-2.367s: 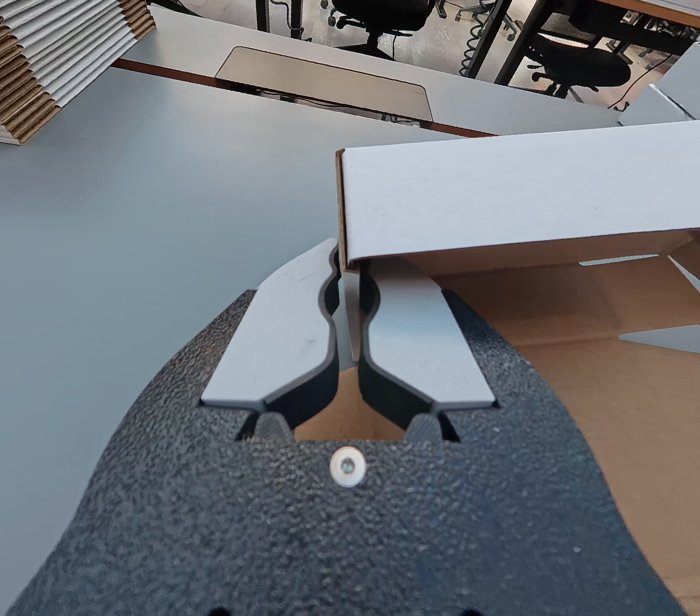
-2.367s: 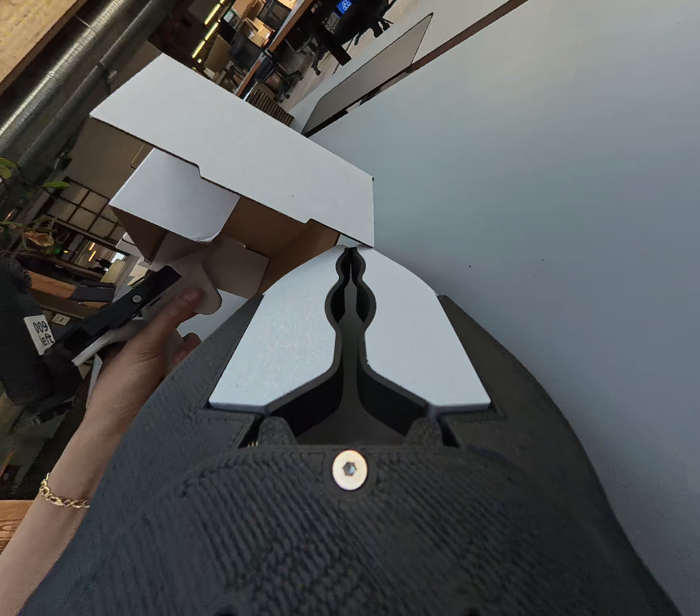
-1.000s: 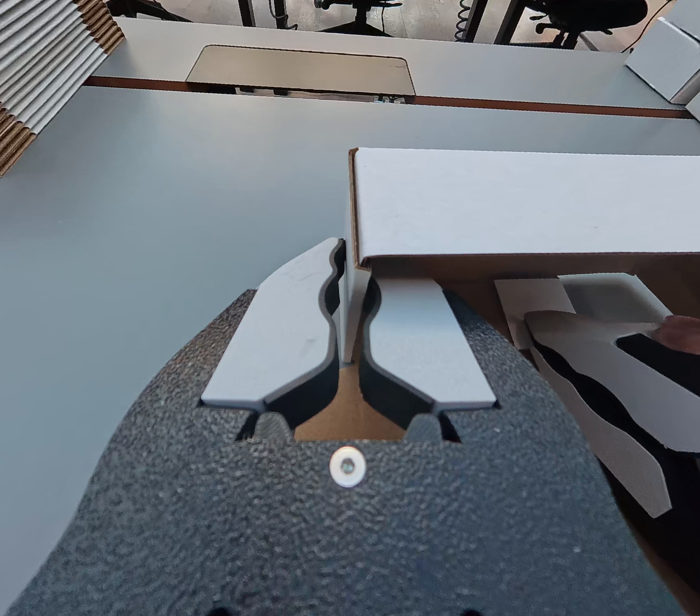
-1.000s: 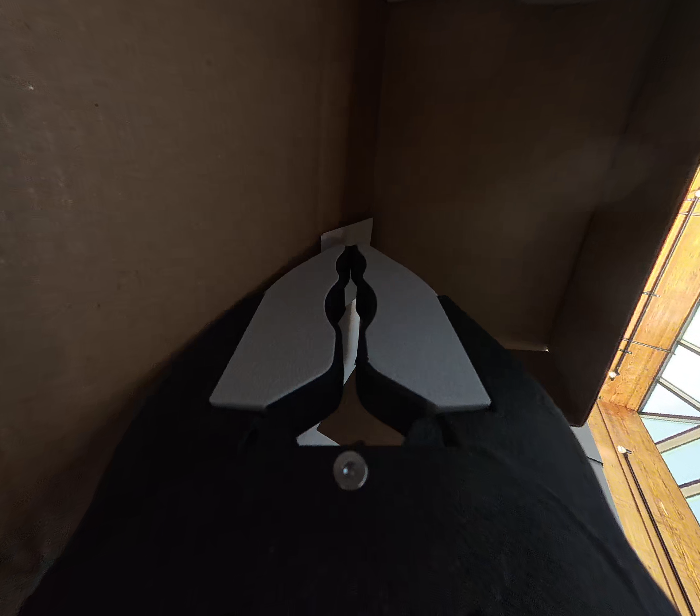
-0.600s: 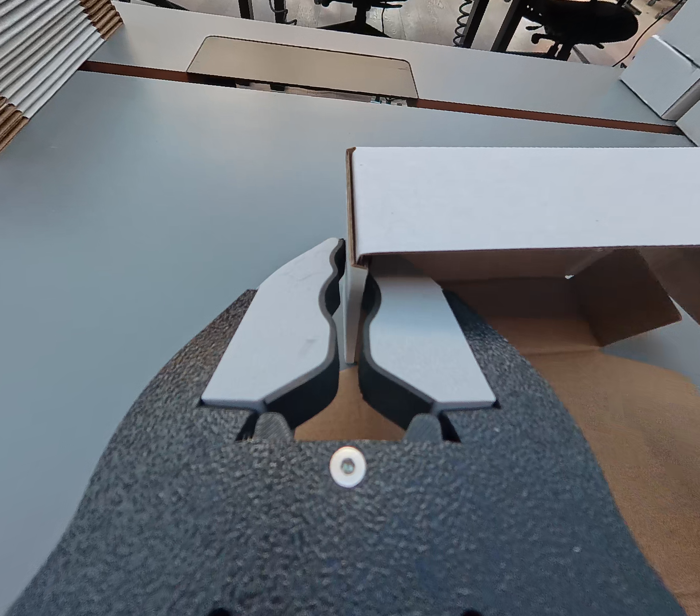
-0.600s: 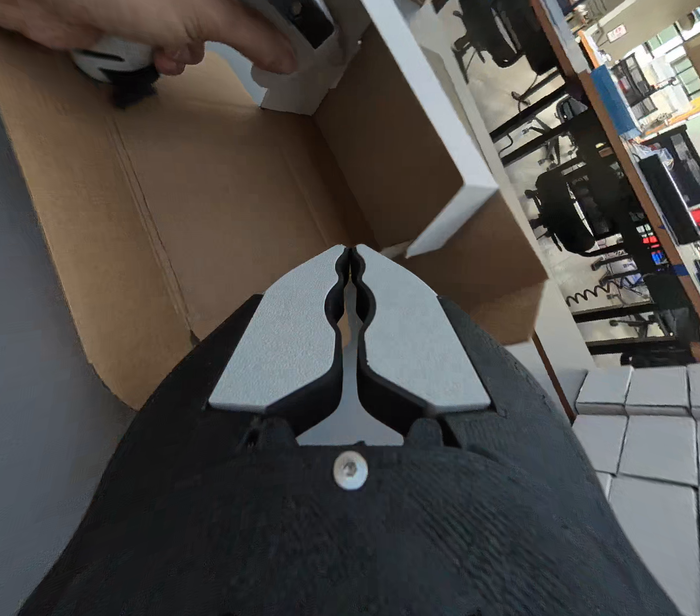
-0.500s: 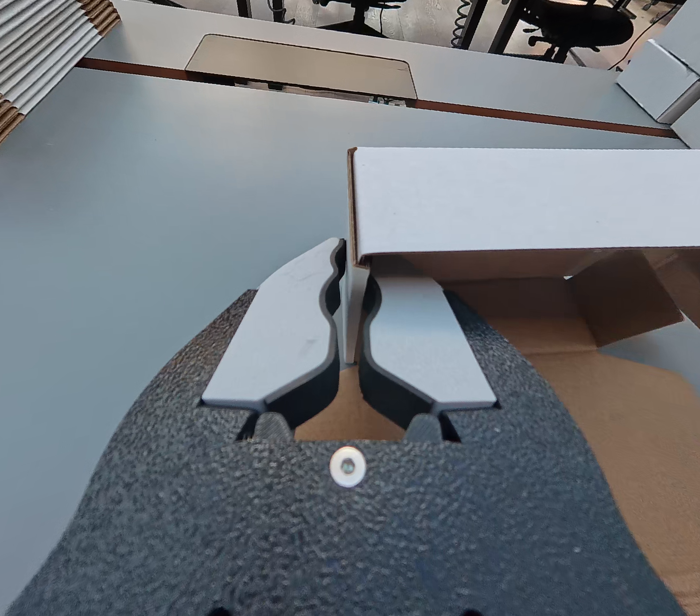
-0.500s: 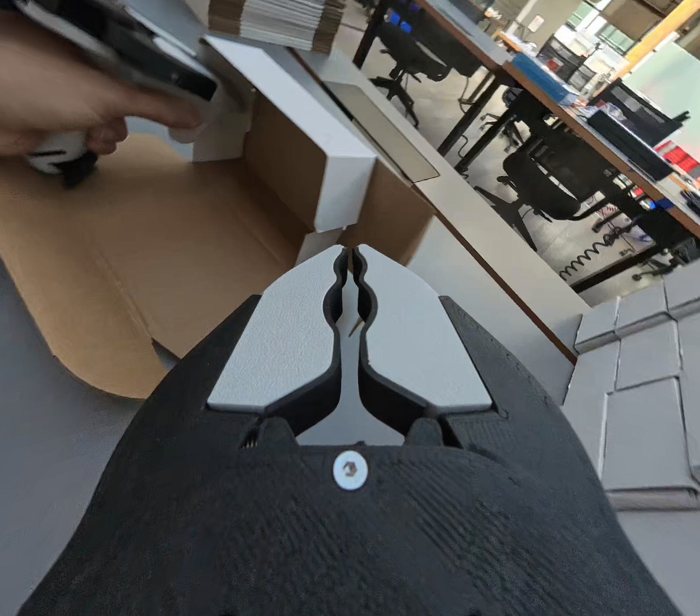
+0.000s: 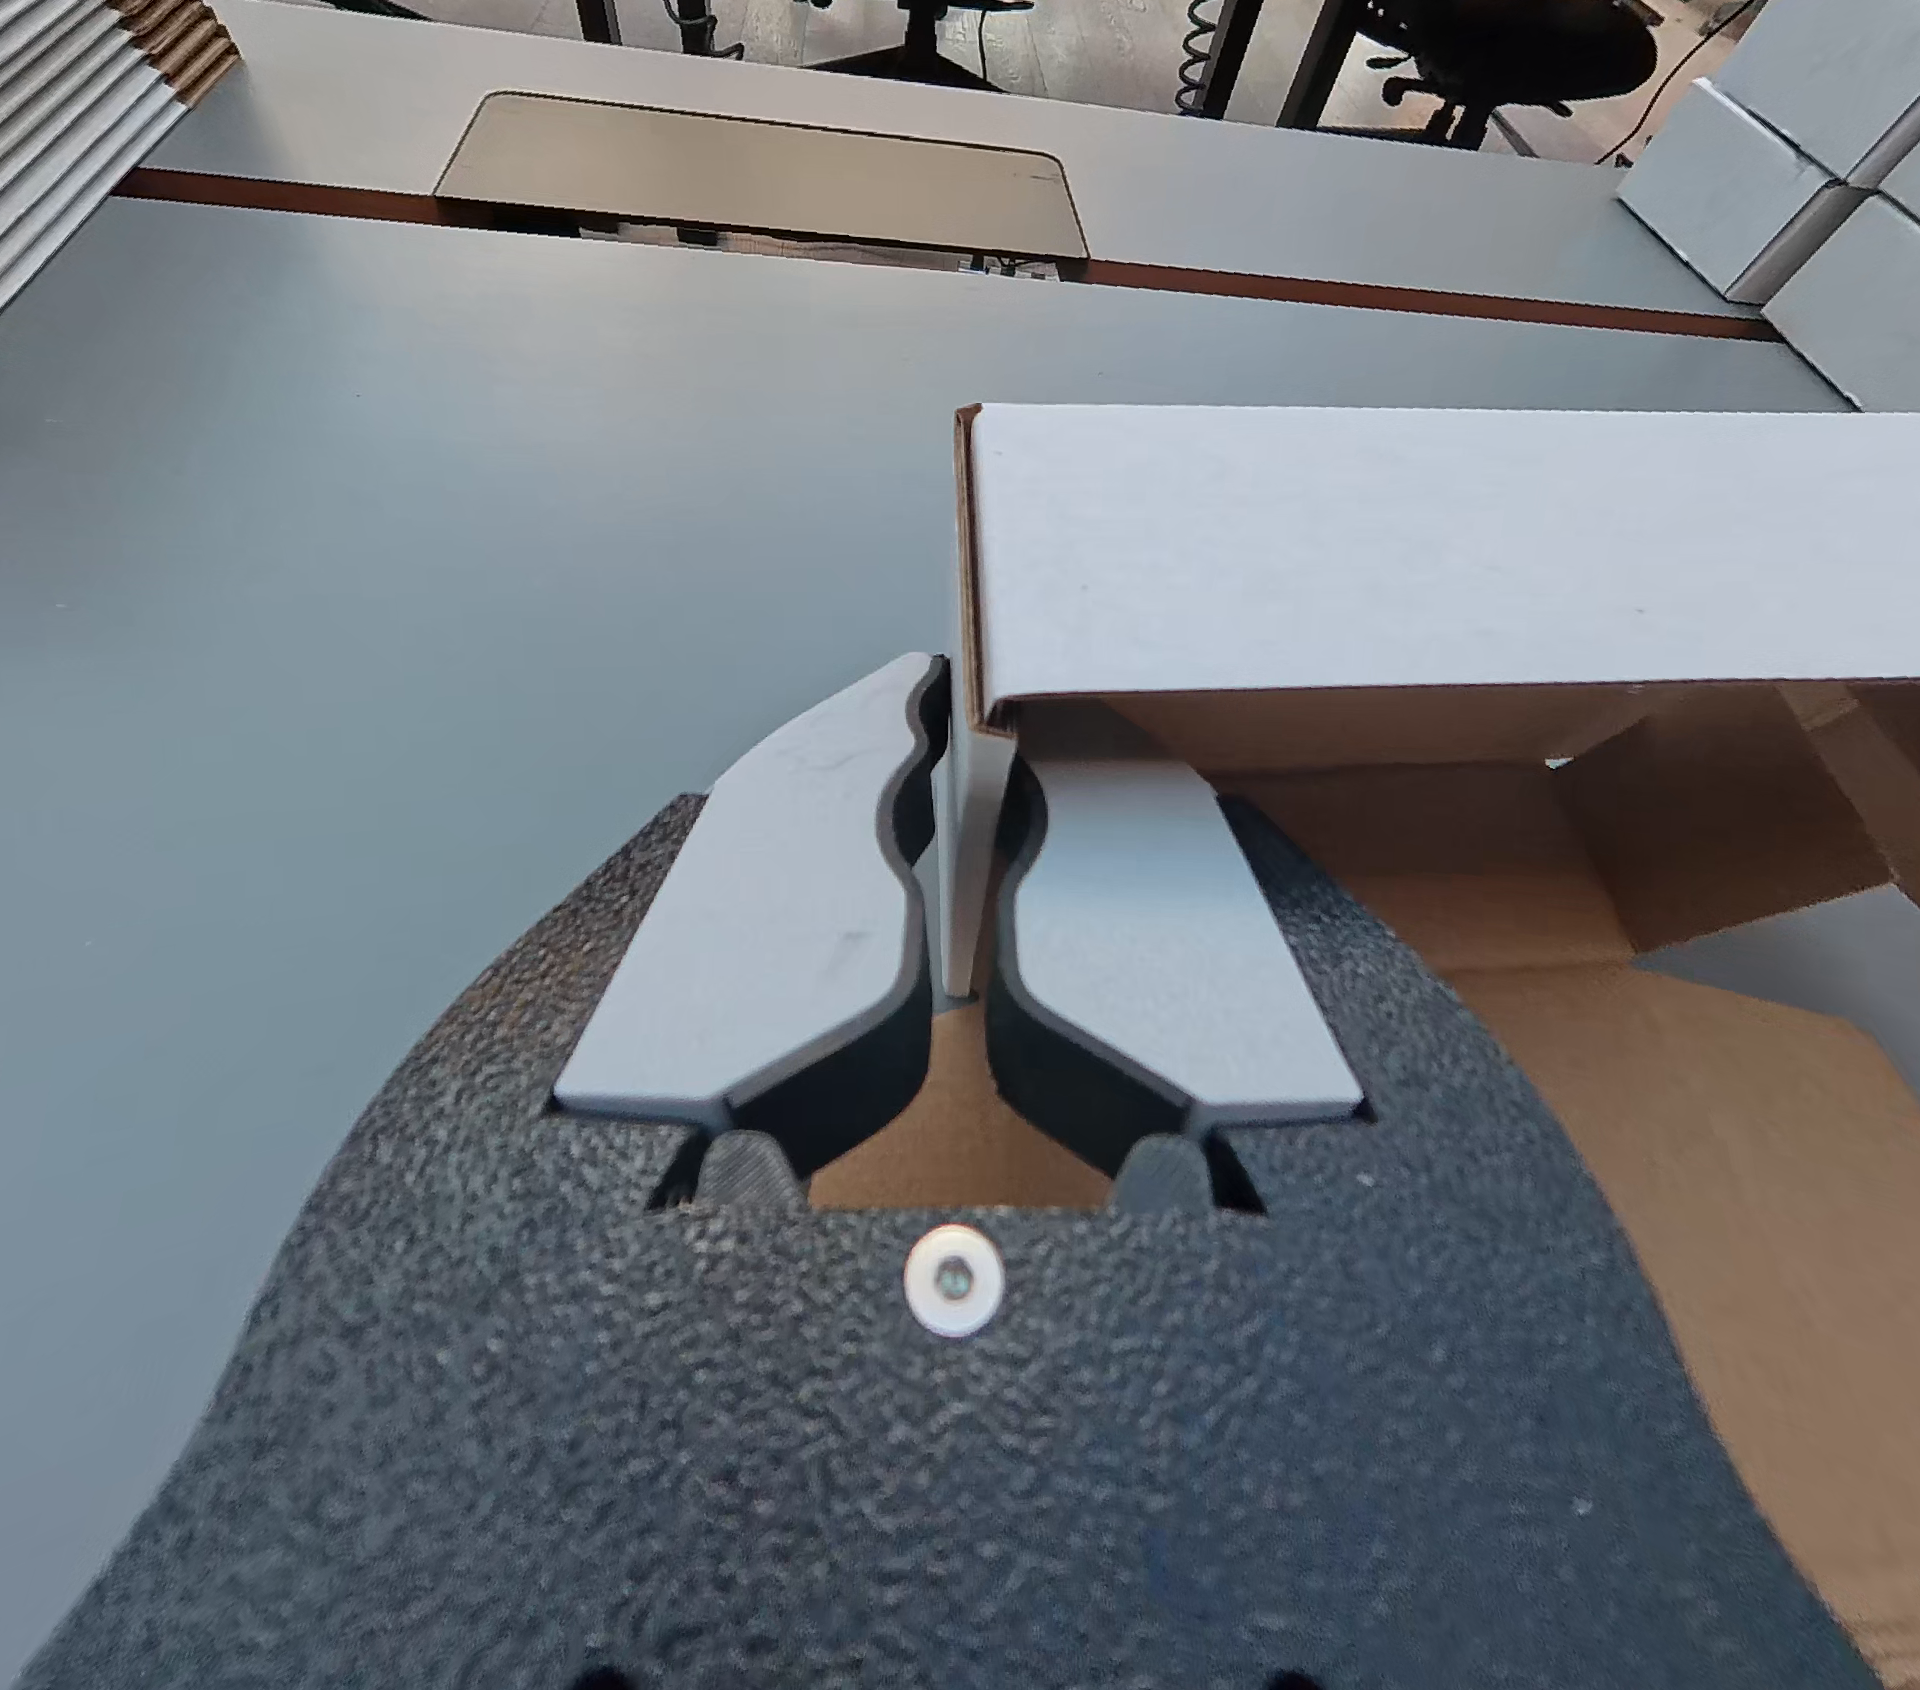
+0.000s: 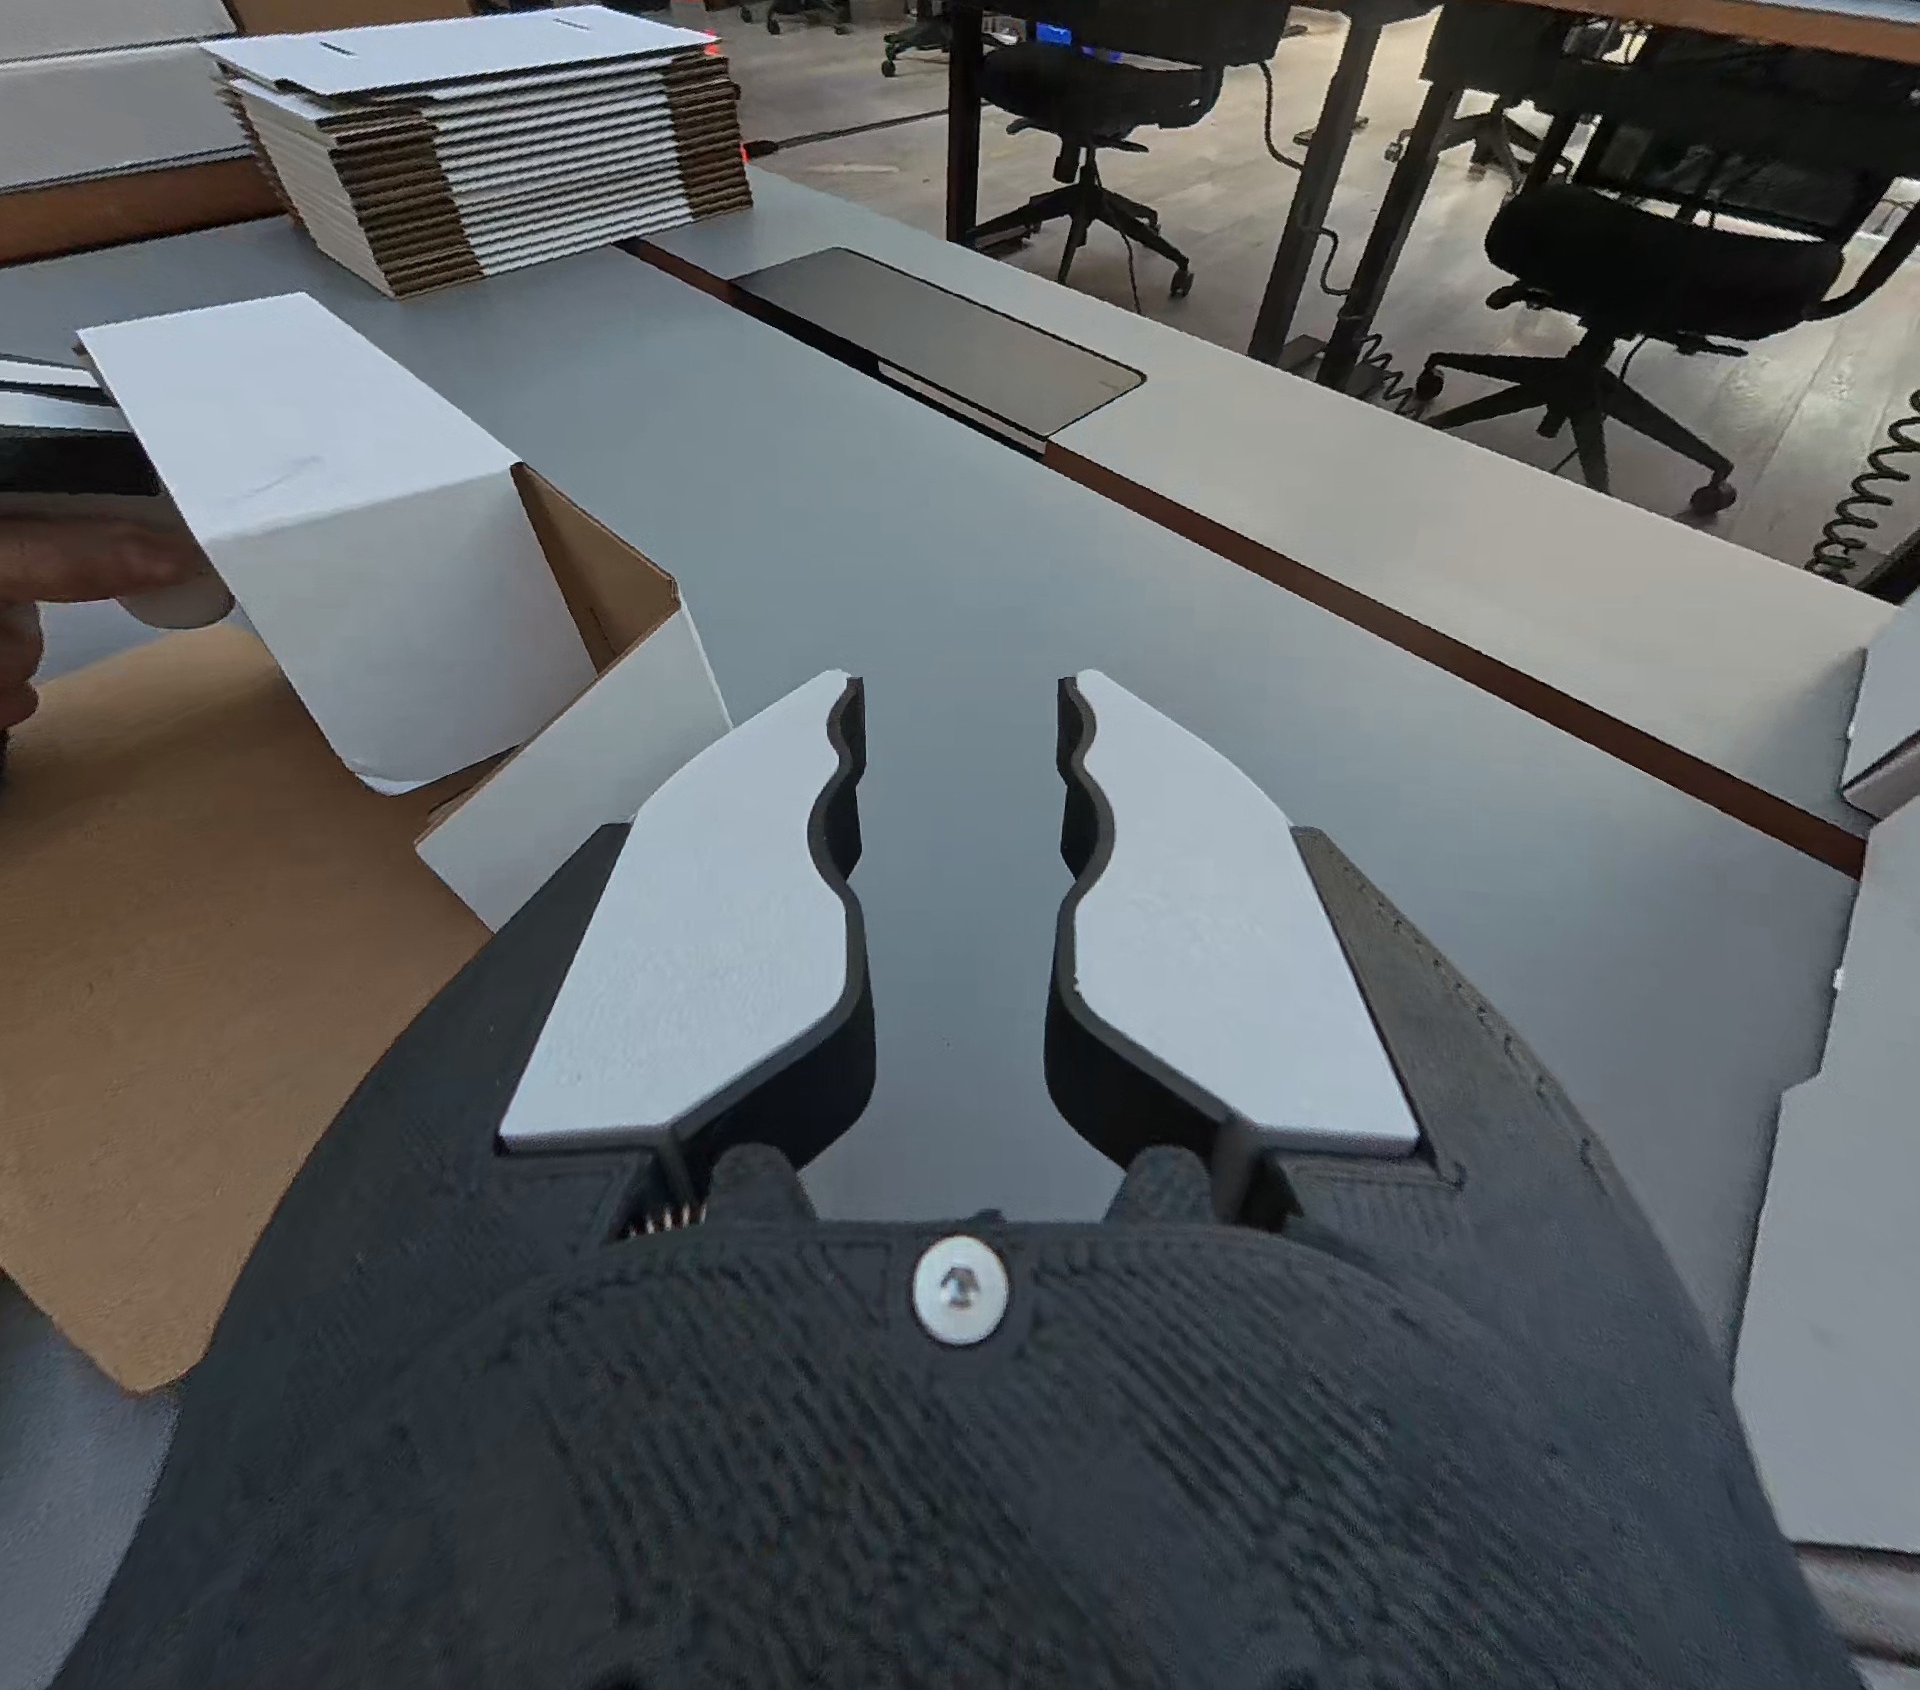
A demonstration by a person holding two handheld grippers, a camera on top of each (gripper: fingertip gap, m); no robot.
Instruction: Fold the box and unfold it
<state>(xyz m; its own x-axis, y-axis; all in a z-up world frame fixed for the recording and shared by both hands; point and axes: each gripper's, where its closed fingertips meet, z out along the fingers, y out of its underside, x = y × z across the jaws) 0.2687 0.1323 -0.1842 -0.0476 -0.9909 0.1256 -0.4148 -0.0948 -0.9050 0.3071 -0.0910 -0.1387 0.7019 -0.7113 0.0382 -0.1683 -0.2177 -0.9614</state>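
Left gripper is closed on a thin upright white panel at the near-left corner of the box, with one finger on each face of the panel. The folded white wall of the box starts just ahead of these fingertips and runs off to their right, so its long axis lies crosswise to the left gripper's pointing direction. Brown inner cardboard lies flat to the right of and beneath this gripper, on the grey table.

Right gripper holds nothing; its jaws stand wide apart over bare table. From this gripper the box lies ahead and to the left. Its raised white wall recedes leftward and away toward the left gripper. The open brown end flap at the wall's near end faces the right gripper, and a white panel of the box sits just beside its left finger.

Judgement: the box is partly erected. The right gripper is the nearer one to the free flap end, so the next fold calls for a leftward reach while the left gripper anchors the far corner.

A stack of flat blanks lies well beyond the box.
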